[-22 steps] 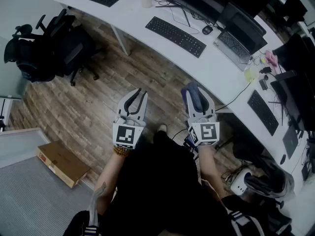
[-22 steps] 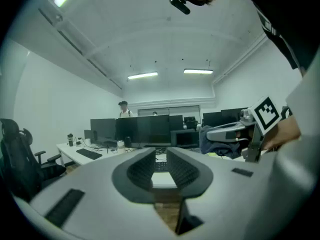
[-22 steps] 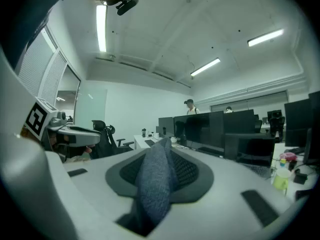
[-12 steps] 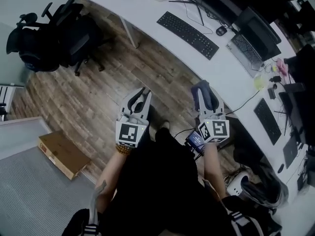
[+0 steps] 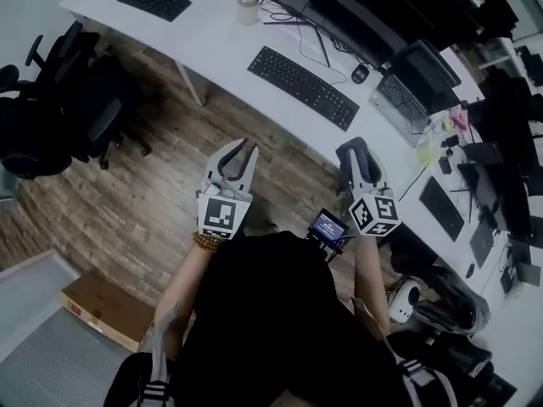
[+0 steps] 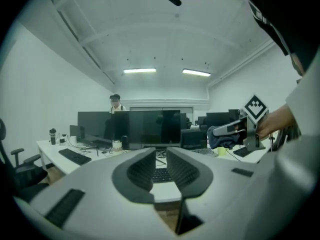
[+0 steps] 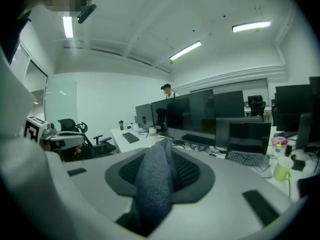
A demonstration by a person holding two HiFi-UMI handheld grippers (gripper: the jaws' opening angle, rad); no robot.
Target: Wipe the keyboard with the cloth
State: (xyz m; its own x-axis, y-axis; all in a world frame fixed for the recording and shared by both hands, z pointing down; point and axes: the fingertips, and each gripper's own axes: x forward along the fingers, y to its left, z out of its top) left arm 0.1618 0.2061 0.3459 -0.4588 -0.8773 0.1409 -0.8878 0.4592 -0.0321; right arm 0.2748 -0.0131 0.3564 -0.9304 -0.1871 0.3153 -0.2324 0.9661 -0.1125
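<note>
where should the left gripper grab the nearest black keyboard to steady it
Likely its left short end, from the front edge of the desk: the keyboard lies flat and long, with bare desk there and a mouse off its right end. The shut left gripper must open first.

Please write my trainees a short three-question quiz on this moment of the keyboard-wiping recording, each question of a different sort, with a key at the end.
1. True or false: the right gripper is shut on the dark cloth.
2. The black keyboard ahead of both grippers lies: A on the white desk; B on the wooden floor; C on the office chair.
3. Fill in: between the jaws of the left gripper there is ____.

Key
1. True: the cloth is pinched between its jaws.
2. A.
3. Nothing: its jaws are shut and empty.
</note>
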